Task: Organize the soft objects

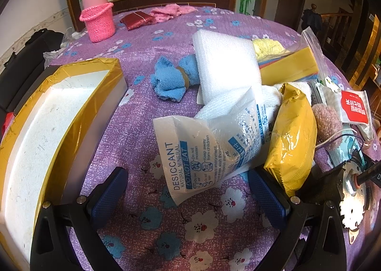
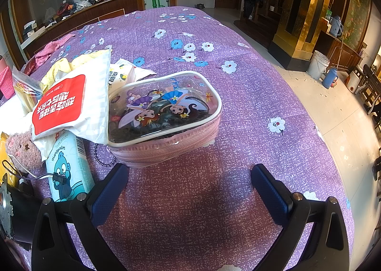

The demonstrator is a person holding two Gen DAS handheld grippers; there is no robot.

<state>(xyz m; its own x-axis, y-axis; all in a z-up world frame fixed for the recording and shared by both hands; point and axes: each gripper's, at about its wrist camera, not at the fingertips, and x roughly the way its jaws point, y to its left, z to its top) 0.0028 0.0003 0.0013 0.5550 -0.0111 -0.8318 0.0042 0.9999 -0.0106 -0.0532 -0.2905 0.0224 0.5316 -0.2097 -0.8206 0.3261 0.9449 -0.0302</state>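
Observation:
A pile of soft things lies on the purple flowered tablecloth (image 1: 142,56). In the left wrist view my left gripper (image 1: 188,190) is open, its jaws either side of the lower corner of a white desiccant pack (image 1: 190,152). Behind it lie a yellow foil pouch (image 1: 293,137), a white foam sheet (image 1: 226,66), a blue tied cloth (image 1: 171,80) and a pink plush (image 1: 327,123). In the right wrist view my right gripper (image 2: 190,187) is open and empty, just in front of a pink zip pouch (image 2: 164,113) with a cartoon lid.
A white foam box with gold-taped rim (image 1: 47,128) stands at the left. A pink knitted holder with a bottle (image 1: 98,21) stands at the back. A red-and-white packet (image 2: 69,106) and a light-blue tissue pack (image 2: 69,166) lie left of the pouch. The table edge (image 2: 309,104) drops to the floor at the right.

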